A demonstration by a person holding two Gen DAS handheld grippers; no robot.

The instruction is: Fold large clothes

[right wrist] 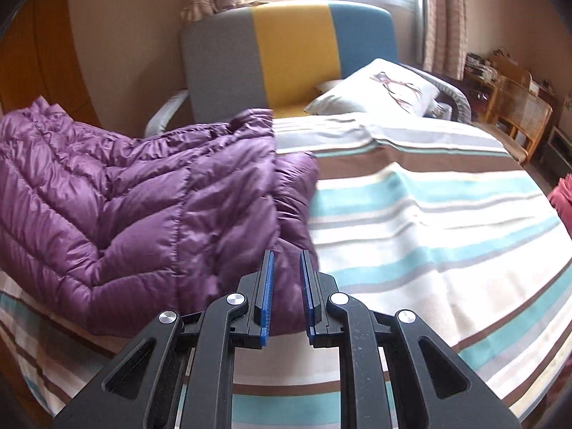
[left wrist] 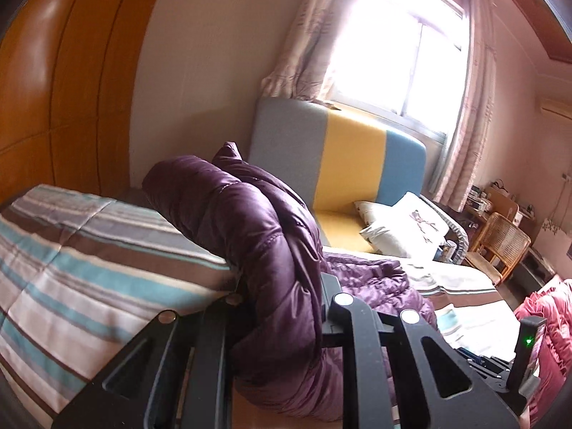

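A purple quilted down jacket [left wrist: 250, 221] bulges up out of my left gripper [left wrist: 282, 286], which is shut on a thick bunch of it. The fabric hides the fingertips, and that part of the jacket hangs above the striped bed [left wrist: 71, 268]. In the right wrist view the jacket [right wrist: 125, 196] is spread over the left half of the bed [right wrist: 429, 232]. Its near edge runs between the blue pads of my right gripper [right wrist: 286, 261]. Those pads stand a narrow gap apart, shut on that edge.
A grey, yellow and blue headboard [right wrist: 293, 46] and a white pillow [right wrist: 379, 89] stand at the bed's far end. A pink garment [left wrist: 550, 321] lies at the right edge. A rattan chair [right wrist: 518, 114] stands beyond the bed, and a wooden wardrobe [left wrist: 53, 71] on the left.
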